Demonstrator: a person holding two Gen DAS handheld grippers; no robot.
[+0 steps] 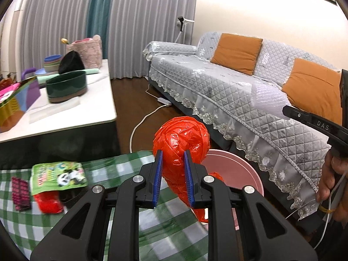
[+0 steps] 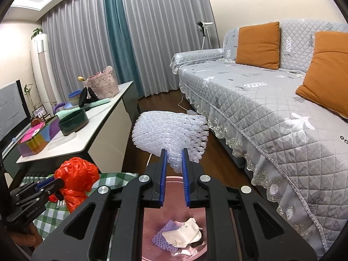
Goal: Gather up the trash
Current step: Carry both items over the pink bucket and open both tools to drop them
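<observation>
Black arms of the right claw (image 2: 174, 152) fill the near view, its blue pads closed on a wad of white bubble wrap (image 2: 169, 133) held right above the pink bin (image 2: 174, 237), where a white wrapper (image 2: 183, 233) and a purple net (image 2: 162, 239) already lie. Left of it, the left claw (image 1: 173, 154) is clamped on a knotted red plastic bag (image 1: 181, 140), held over the near left rim of that bin.

Judging by this, the step in hand is dropping both pieces; next, each claw has to open over the bin mouth, the left one perhaps shifting right first.

More trash waits on the green checked desk (image 1: 121, 167): a green snack packet (image 1: 57, 176), a red scrap (image 1: 49, 202) and what may be a dark pink wrapper (image 1: 20, 192), blurred. A grey sofa (image 1: 250, 93) stands close on the right, crowding the bin.
</observation>
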